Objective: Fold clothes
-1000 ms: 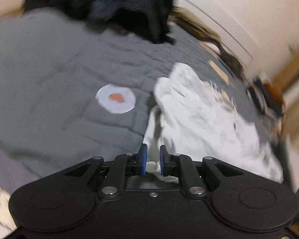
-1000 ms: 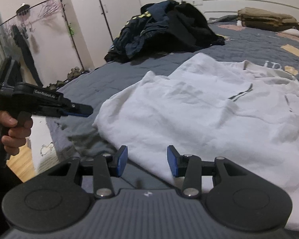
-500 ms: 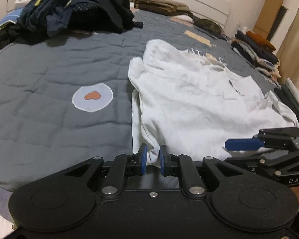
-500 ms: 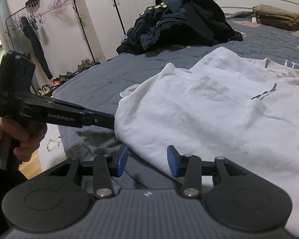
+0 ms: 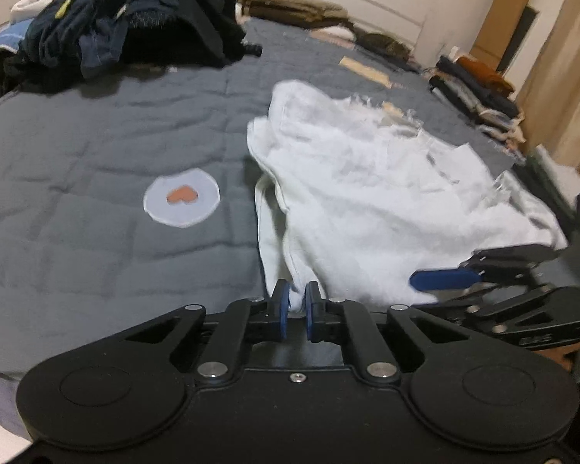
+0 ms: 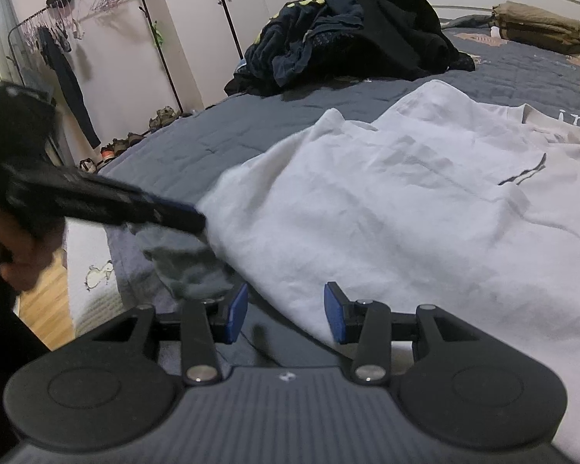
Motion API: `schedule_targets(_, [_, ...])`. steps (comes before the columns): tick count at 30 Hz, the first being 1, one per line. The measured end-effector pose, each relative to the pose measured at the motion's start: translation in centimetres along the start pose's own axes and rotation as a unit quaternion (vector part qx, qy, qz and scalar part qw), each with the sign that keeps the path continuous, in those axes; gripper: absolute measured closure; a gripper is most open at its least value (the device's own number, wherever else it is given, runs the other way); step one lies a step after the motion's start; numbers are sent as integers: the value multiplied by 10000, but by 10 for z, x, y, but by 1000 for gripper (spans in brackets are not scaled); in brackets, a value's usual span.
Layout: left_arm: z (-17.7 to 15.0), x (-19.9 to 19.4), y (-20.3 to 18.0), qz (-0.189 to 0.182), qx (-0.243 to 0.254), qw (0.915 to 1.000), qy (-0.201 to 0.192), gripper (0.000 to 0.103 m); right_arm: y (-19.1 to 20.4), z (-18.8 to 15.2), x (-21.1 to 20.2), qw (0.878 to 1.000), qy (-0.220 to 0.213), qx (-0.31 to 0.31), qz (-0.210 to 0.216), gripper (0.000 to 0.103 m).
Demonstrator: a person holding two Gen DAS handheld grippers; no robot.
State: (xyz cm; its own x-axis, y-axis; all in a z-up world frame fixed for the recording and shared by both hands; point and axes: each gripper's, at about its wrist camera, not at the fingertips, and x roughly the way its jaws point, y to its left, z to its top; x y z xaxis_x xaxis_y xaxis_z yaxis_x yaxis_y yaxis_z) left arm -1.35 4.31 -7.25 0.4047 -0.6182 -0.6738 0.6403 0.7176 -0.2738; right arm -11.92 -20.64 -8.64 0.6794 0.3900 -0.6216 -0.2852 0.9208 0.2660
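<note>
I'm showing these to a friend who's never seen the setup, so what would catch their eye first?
Probably the rumpled white garment spread across the grey quilt, its near corner pinched in the left tool. Next, the dark heap of unfolded clothes at the bed's far end. Then the right tool, open just short of the garment's near edge.

Only partial print shows: dark letters like "ip" on the white shirt (image 6: 425, 208) at the right edge of the right wrist view, cut off; faint embossed marks on the right gripper (image 5: 442, 281) at lower right, unreadable.
</note>
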Motion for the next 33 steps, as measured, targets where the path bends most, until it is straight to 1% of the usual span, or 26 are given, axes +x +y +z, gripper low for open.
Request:
schedule_targets(2, [1,-7,3,-26,71,10000,23,95,0,-1,0,10000,2,-20,8,60])
schedule_targets(3, [1,-8,3,28,158,9998,97,102,-1,-1,0,10000,10,-26,6,60])
schedule_targets(7, [-4,-12,17,304,178,9990,278,103,-5,-3,3,10000,72,23,-41,60])
schedule_targets(8, [-5,-13,18,355,188,9989,260,103,-5,-4,3,10000,72,39,-42,60])
schedule_targets(10, [-5,-15,10,305,359,9989,62,101,-3,-2,3,10000,65,18,-62,60])
schedule_targets(12, [-5,-14,1,180,544,9983,-47,95,-2,0,4,10000,55,14,-72,60])
schedule_targets(13, [-6,-12,-4,125,641,9978,-68,85,-1,0,4,10000,54,21,-65,60])
schedule_targets(14, [-7,-9,-9,91,753,9971,-70,71,-1,1,4,10000,53,23,-57,60])
schedule_targets(16, [-9,-3,-16,72,986,9951,-80,59,1,1,4,10000,59,-17,-48,60])
schedule_targets(19, [-11,8,-24,196,1311,9911,-68,60,3,0,4,9999,76,-98,-71,60])
schedule_targets(21, [-14,16,-28,367,1543,9873,-23,60,4,0,4,9998,81,-138,-74,60])
schedule_targets(24, [-19,28,-30,525,1769,9827,181,62,4,0,4,9998,88,-145,-73,60])
schedule_targets(26, [-21,34,-29,554,1802,9816,303,78,4,0,4,9998,85,-153,-72,60])
schedule_targets(28, [-22,36,-27,529,1768,9821,372,90,4,0,4,9998,91,-168,-81,60])
schedule_targets(29, [-22,33,-27,502,1789,9819,371,94,4,0,4,9998,95,-174,-87,60])
schedule_targets(31, [-21,22,-28,442,1972,9789,304,95,4,0,4,9998,99,-179,-87,60])
schedule_targets(32, [-21,18,-27,419,1992,9787,267,95,4,0,3,9998,95,-180,-79,60])
schedule_targets(33, [-19,16,-26,404,1917,9804,225,95,5,0,2,9998,90,-187,-61,60])
